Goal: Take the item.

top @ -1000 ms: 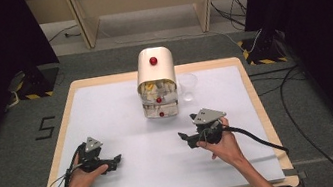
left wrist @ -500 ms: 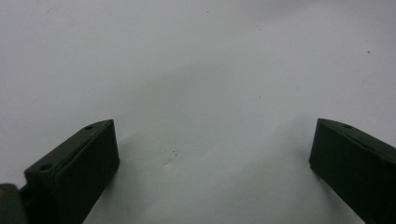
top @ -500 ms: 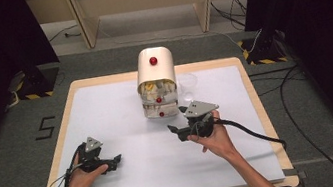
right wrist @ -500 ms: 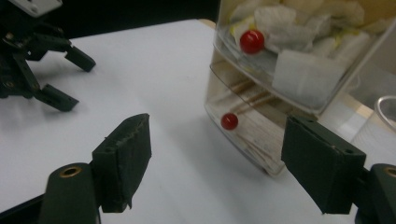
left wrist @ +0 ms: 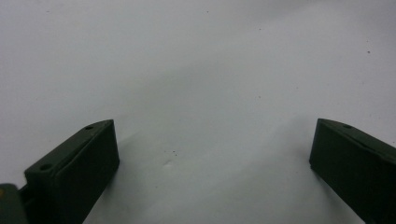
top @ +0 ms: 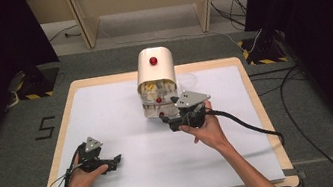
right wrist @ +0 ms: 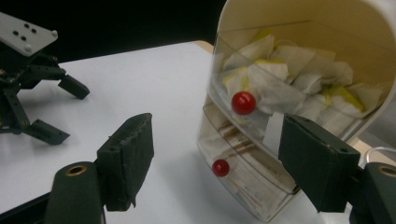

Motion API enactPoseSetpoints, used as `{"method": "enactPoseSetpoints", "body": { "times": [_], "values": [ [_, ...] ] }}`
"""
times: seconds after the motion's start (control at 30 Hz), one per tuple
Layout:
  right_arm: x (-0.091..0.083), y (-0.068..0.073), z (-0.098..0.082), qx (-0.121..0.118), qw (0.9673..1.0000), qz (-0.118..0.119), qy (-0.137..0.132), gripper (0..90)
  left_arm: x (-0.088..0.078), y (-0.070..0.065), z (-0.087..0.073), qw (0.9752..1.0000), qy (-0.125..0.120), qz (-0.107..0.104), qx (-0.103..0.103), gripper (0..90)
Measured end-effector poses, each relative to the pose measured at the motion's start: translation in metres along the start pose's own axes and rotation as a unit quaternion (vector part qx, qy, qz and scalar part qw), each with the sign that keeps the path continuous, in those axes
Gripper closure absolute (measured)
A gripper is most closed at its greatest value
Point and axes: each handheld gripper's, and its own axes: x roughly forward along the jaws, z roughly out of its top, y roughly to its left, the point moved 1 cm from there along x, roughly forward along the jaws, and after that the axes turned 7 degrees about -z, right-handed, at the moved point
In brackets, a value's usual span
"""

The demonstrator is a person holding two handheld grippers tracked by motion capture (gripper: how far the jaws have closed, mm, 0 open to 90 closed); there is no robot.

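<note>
Figure. The right gripper (top: 171, 121) was held above the white table sheet (top: 106, 108), just in front of the small cream, round-topped cabinet of clear plastic drawers (top: 156, 82), which stood at the middle of the far half of the sheet. Its jaws had just been closing a little, yet they remained wide apart, and nothing lay between them. In the right gripper view the two pads (right wrist: 128, 158) framed the cabinet's front: the upper drawer with its red ball knob (right wrist: 243, 102) held white and yellow paper sachets (right wrist: 289, 79), and the lower drawer with its own red ball knob (right wrist: 220, 167) held flat packets. Both drawers appeared shut, and neither knob was touched. The left gripper (top: 114, 161) rested low on the near left part of the sheet, well apart from the cabinet, its jaws spread wide over bare sheet. Judged from these views, the work was at its opening stage: the approach to a drawer front was under way, while grasping a knob, pulling a drawer out and handling its contents all remained to be done. Which knob was aimed at could not be told.
</note>
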Motion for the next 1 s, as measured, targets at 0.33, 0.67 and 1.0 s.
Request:
{"method": "enactPoseSetpoints", "body": {
  "times": [0.33,0.67,1.0],
  "values": [
    [0.007,-0.003,0.022,-0.011,0.9998,-0.009,-0.011,28.7,0.000,0.000,0.000,1.0000,0.000,0.000,0.000,0.3],
    [0.027,-0.019,0.031,-0.016,0.9992,-0.033,-0.014,27.8,0.000,0.000,0.000,1.0000,-0.001,-0.001,-0.001,0.3],
    [0.036,-0.020,0.024,-0.026,0.9995,-0.008,0.014,28.9,0.000,0.000,0.000,1.0000,-0.001,-0.001,-0.001,0.3]
  ]
}}
